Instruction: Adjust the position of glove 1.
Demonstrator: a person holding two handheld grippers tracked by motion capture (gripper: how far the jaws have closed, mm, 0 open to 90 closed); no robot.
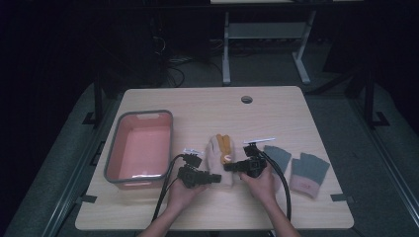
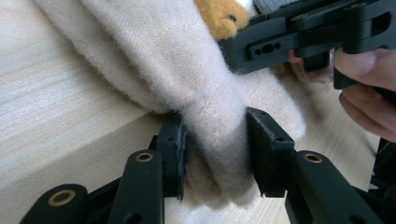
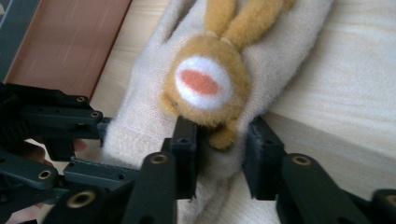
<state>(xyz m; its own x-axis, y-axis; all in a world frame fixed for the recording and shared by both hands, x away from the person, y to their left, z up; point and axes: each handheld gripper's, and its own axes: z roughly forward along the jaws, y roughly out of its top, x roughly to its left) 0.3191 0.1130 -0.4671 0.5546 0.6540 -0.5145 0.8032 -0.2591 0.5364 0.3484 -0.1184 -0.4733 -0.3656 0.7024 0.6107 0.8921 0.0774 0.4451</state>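
A cream knitted glove with a tan animal figure sewn on it lies on the wooden table, just in front of the person. My left gripper reaches in from the left. Its pads pinch a bunched fold of the glove's cuff. From the right, my right gripper has its jaws closed on the glove's edge right under the animal figure, whose foot sits between the pads. The two grippers face each other across the glove, close together.
A pink bin with a grey rim stands at the left, next to the glove. A pair of grey gloves with pink cuffs lies to the right. A cable hole sits near the table's far edge.
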